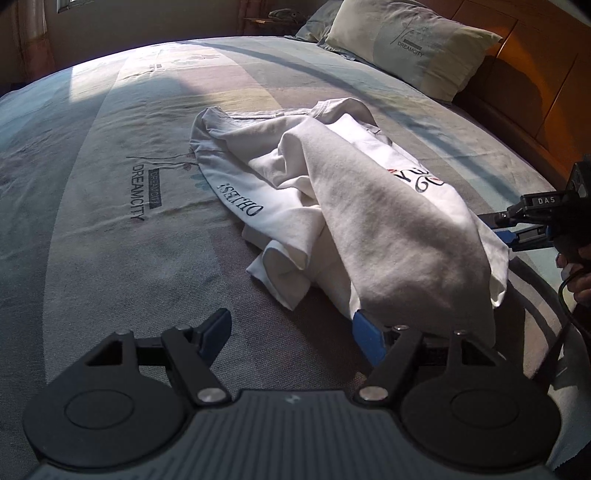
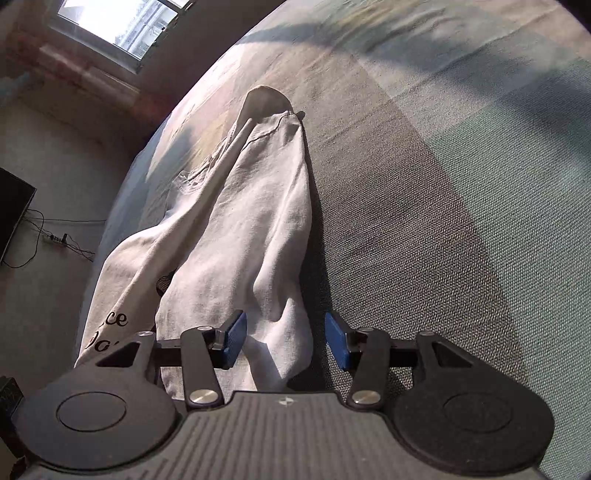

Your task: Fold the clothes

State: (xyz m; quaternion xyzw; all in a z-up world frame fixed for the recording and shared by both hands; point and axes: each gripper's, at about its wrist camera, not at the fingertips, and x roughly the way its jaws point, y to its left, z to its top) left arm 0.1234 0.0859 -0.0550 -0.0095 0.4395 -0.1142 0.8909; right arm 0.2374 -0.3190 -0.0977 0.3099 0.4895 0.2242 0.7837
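A crumpled white T-shirt with black lettering lies in a heap on the bed. My left gripper is open just in front of the heap's near edge; its right blue pad touches the cloth. My right gripper shows in the left wrist view at the shirt's right edge. In the right wrist view the right gripper is open, with a fold of the shirt lying between its blue pads.
The bed has a patterned sheet printed DREAMCITY. A pillow lies at the far right by the wooden headboard. The right wrist view shows the floor beyond the bed edge, with a window and cables.
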